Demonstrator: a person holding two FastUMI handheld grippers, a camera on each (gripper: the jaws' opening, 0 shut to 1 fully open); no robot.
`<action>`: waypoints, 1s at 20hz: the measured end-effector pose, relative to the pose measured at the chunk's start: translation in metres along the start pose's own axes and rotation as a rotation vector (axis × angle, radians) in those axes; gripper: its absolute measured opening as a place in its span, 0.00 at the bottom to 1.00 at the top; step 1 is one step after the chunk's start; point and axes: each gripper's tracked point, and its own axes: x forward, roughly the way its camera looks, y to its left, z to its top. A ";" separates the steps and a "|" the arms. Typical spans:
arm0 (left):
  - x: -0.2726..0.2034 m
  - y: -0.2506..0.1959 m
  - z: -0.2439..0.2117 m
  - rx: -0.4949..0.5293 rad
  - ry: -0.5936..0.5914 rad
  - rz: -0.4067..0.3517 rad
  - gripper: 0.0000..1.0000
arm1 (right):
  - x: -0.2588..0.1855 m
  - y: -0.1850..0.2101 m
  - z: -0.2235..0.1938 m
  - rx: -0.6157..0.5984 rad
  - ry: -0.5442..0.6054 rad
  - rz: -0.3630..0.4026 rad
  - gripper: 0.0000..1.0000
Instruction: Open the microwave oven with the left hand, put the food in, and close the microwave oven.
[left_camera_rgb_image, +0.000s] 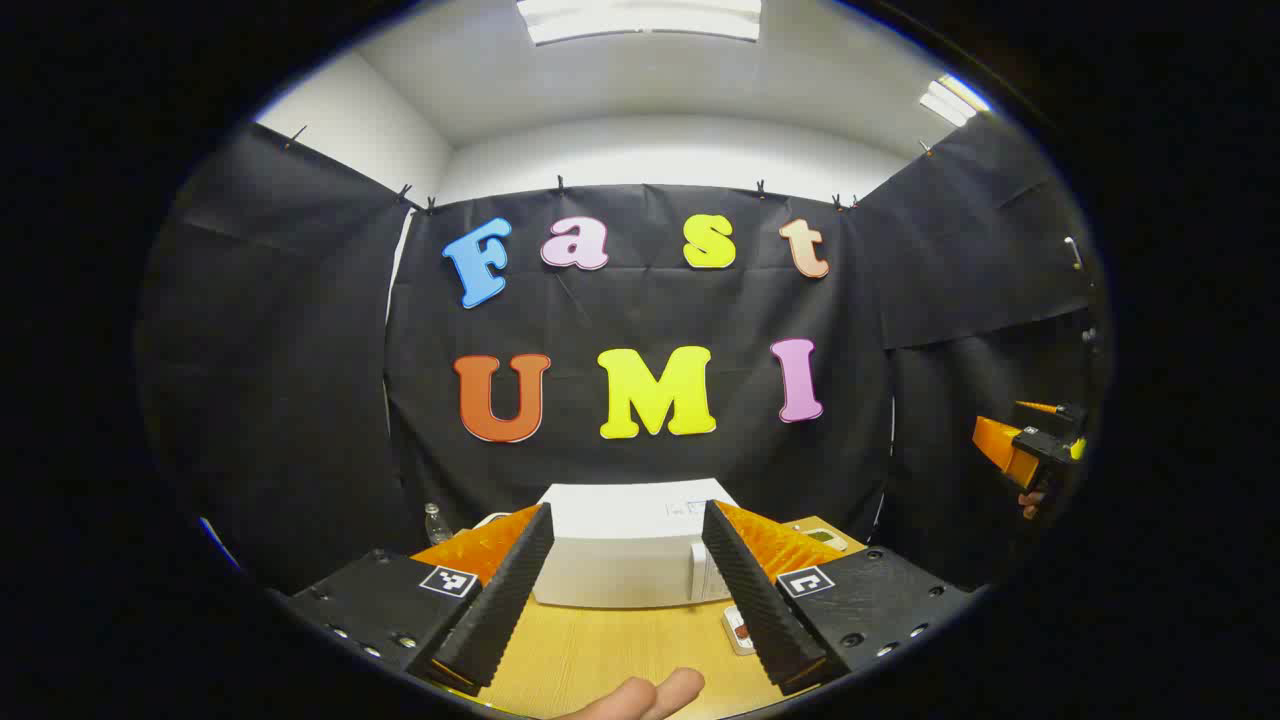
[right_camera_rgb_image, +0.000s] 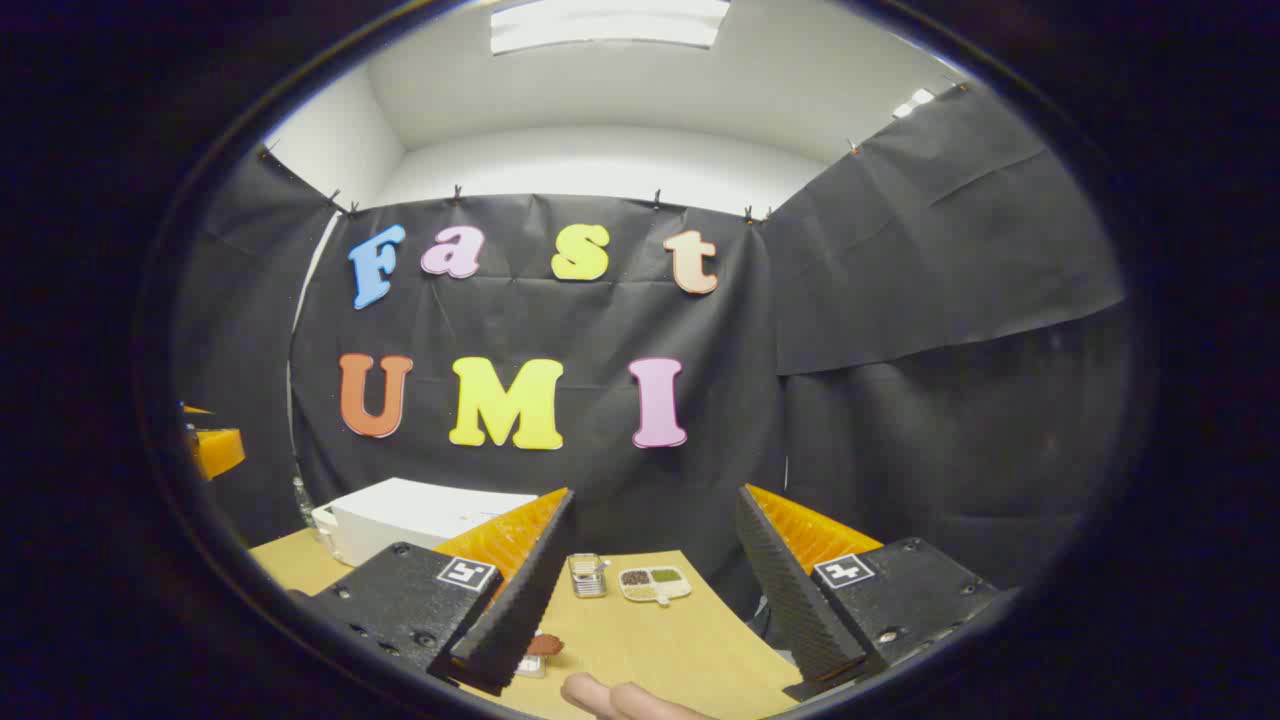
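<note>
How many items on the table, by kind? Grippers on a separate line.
Microwave oven: 1
Divided food tray: 1
Small metal container: 1
Small packet with a red-brown item by the near edge: 1
Clear bottle behind the microwave: 1
Total on table: 5
Grippers: 2, left gripper, right gripper

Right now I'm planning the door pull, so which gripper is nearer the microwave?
Left. The left gripper points straight at the microwave, its jaws open and framing it. The right gripper sits off to the microwave's right, aimed past it.
</note>
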 end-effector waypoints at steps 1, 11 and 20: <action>-0.001 -0.002 -0.003 -0.003 0.008 -0.001 0.93 | 0.000 0.000 0.001 0.003 -0.004 0.003 0.90; 0.000 -0.002 -0.006 -0.012 0.016 -0.007 1.00 | -0.005 -0.002 0.004 0.002 -0.026 0.007 0.90; 0.017 -0.004 -0.029 -0.016 0.055 -0.005 0.93 | 0.000 -0.001 -0.006 -0.002 -0.019 0.012 0.90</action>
